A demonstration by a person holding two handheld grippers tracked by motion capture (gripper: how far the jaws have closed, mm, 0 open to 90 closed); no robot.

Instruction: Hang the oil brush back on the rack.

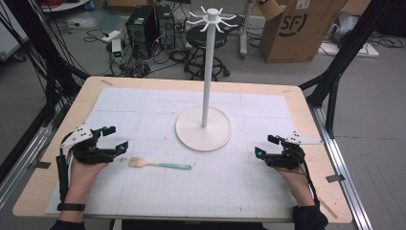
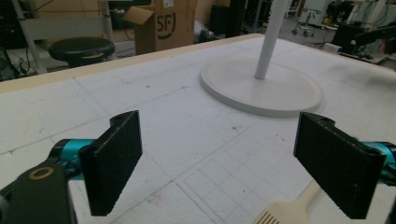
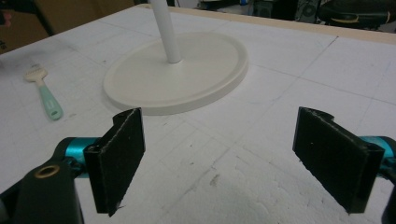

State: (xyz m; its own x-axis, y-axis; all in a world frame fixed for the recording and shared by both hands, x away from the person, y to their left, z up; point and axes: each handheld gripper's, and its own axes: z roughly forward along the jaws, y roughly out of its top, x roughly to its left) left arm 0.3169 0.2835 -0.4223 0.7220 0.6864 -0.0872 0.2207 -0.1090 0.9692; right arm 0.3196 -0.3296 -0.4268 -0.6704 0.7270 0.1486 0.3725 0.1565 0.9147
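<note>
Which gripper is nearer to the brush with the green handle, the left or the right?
Left. The left gripper sits just beside the bristle end of the brush, not touching it. The right gripper is across the mat, beyond the handle end.

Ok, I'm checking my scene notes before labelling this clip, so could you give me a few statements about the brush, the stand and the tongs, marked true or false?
1. The brush lies flat on the white mat. True.
2. The left tongs grip the brush. False: their jaws are open with nothing between them; the brush lies just beside them.
3. The white stand is upright near the mat's middle. True.
4. The right tongs are shut on the stand's pole. False: they are open, clear of the stand.
5. The brush's green handle points toward the left tongs. False: the bristle end does.
</note>
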